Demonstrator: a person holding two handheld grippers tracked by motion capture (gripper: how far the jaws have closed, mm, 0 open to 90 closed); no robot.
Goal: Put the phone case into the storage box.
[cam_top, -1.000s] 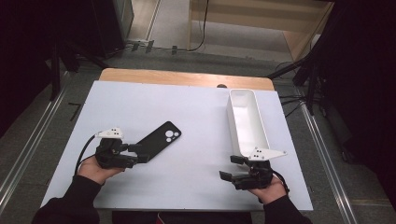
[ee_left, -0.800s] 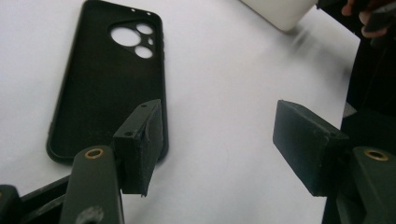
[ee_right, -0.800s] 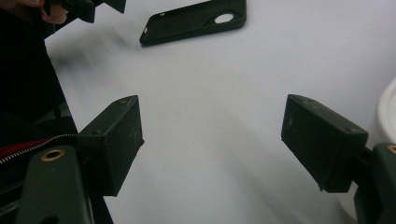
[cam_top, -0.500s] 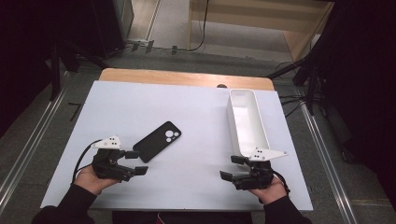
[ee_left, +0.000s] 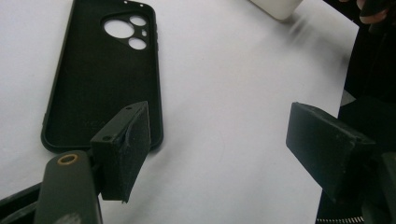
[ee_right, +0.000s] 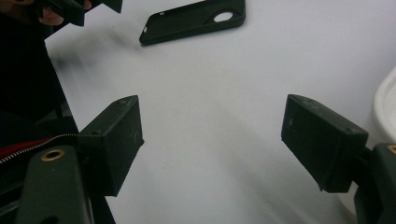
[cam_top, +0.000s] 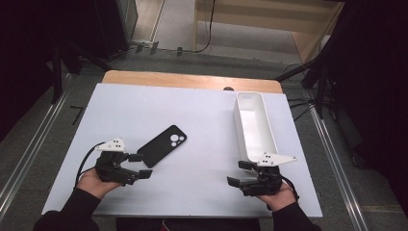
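A black phone case [cam_top: 162, 145] lies flat on the white table [cam_top: 192, 110], camera holes toward the far side. My left gripper [cam_top: 139, 166] sits just off the case's near-left end. Its jaws have just been opening and stand open with nothing between them. In the left gripper view the case [ee_left: 100, 74] lies beyond the left jaw, and bare table fills the gap of the gripper [ee_left: 219, 144]. My right gripper [cam_top: 240, 174] rests open near the front right edge, with nothing between the jaws in the right gripper view [ee_right: 212, 144].
A long white bin [cam_top: 255, 126] stands lengthwise along the table's right side, just beyond the right gripper. A wooden strip [cam_top: 192, 81] runs along the far edge. Bare table stretches between the two hands. Dark floor and cables surround the table.
The left gripper's jaws were closed on the case's near end one second ago; they opened and let it go. The case now lies free. The right gripper kept still.
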